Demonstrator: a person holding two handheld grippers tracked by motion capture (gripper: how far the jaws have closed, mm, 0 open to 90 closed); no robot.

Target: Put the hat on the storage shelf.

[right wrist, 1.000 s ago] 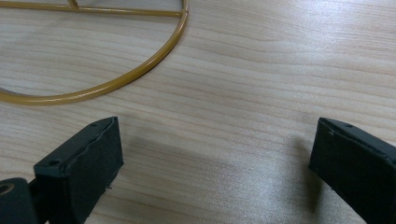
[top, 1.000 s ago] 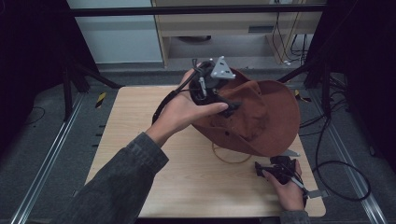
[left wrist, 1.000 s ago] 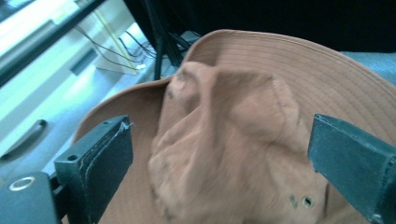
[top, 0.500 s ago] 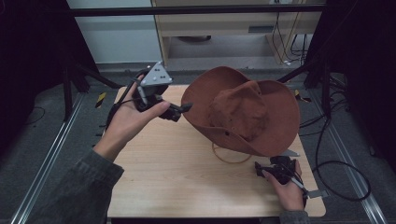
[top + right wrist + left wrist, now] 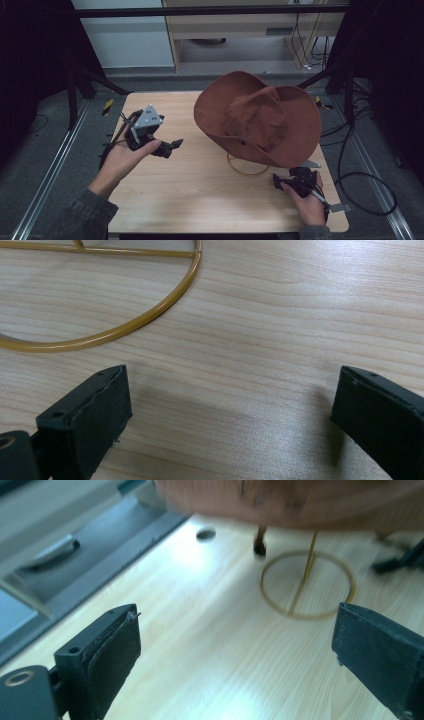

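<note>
- Nearest us, at the table's (image 5: 200, 200) front right corner, our right gripper (image 5: 287, 181) sits low over the wood in our right hand (image 5: 307, 202), jaws spread wide with nothing between them; in the right gripper view they frame bare wood grain just short of the stand's ring
- Just beyond it lies the gold wire ring (image 5: 245, 169) that forms the foot of a hat stand, flat on the tabletop; in the right gripper view its curve (image 5: 125, 327) runs across the upper left, clear of both pads
- To the left, our left hand (image 5: 122, 157) holds the left gripper (image 5: 172, 146) above the table's left half, its grey three-cornered plate (image 5: 148, 118) on top and its jaws pointing right toward the hat, well apart from it; the left gripper view shows the jaws parted and empty, with the ring and its thin upright rod (image 5: 302, 575) between them farther off
- Farther back, the brown wide-brimmed hat (image 5: 260, 117) rests on the stand over the table's right half, tilted so that crown and brim face us, its lower brim hanging over the ring
- Behind the table we see a grey floor (image 5: 225, 65) and pale cabinets (image 5: 125, 40) in dim light
</note>
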